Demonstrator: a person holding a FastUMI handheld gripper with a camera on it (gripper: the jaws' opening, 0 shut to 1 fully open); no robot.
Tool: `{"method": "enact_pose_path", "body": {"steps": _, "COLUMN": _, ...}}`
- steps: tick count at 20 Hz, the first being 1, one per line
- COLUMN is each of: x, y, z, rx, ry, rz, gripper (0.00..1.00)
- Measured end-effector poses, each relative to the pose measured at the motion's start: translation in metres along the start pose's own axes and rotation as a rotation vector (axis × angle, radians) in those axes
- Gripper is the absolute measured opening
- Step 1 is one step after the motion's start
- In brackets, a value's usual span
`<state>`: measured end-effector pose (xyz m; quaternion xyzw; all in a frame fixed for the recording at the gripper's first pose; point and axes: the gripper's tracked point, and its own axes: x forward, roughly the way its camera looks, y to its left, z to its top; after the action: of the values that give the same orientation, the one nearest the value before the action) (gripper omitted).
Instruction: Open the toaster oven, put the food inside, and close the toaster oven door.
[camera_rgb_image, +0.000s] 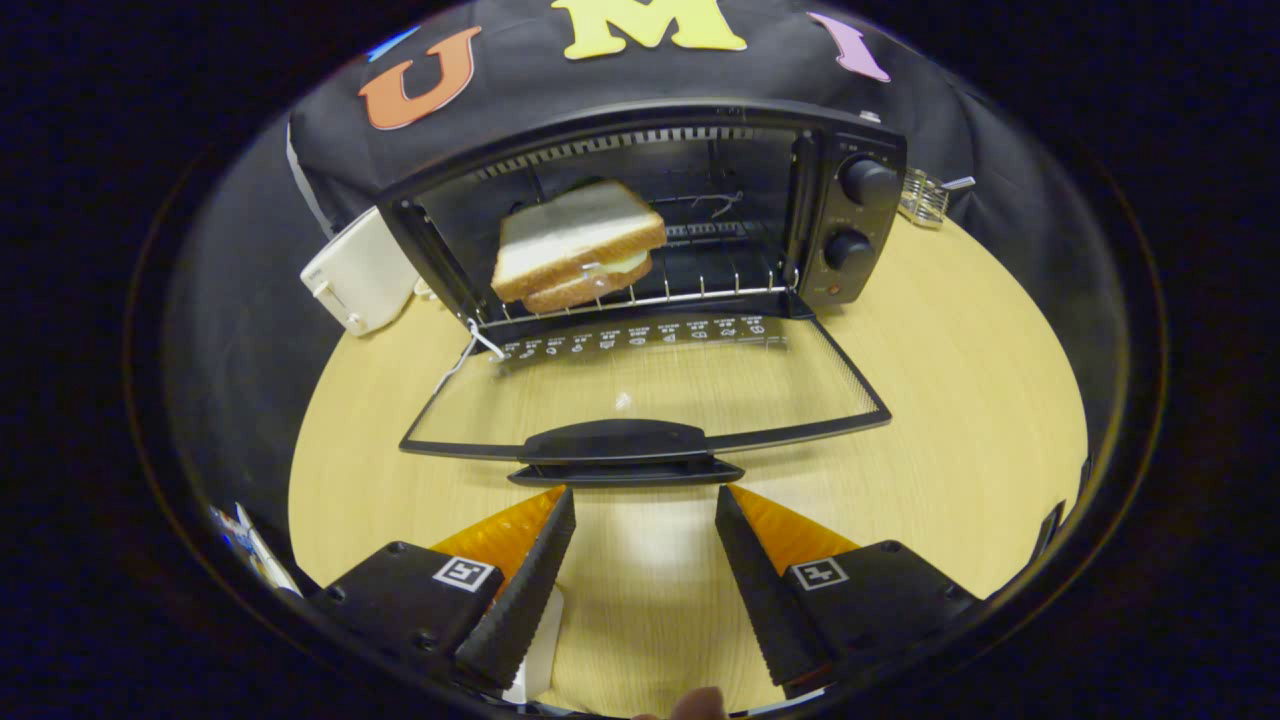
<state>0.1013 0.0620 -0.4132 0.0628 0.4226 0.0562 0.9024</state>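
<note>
A black toaster oven (850, 215) stands at the back of the wooden table with its glass door (650, 385) folded down flat toward me. A sandwich (575, 245) of toasted bread lies tilted on the wire rack (690, 292) inside, at the left of the cavity. The door's handle (620, 442) is just ahead of my fingertips. My gripper (645, 495) is open, with bare table between its fingers and nothing held.
A white toaster-like appliance (360, 272) sits left of the oven against the cloth wall. A small wire rack (925, 197) stands behind the oven's right side. Two knobs (866, 182) face me on the oven's right panel. A white object (540, 640) lies under my left finger.
</note>
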Motion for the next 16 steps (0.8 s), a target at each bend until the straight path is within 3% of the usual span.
{"method": "enact_pose_path", "body": {"steps": 6, "x": -0.027, "y": 0.005, "z": 0.026, "rx": -0.014, "ry": -0.108, "rz": 0.007, "gripper": 0.95}}
{"method": "enact_pose_path", "body": {"steps": 16, "x": -0.087, "y": 0.015, "z": 0.120, "rx": -0.136, "ry": -0.382, "rz": -0.027, "gripper": 0.93}}
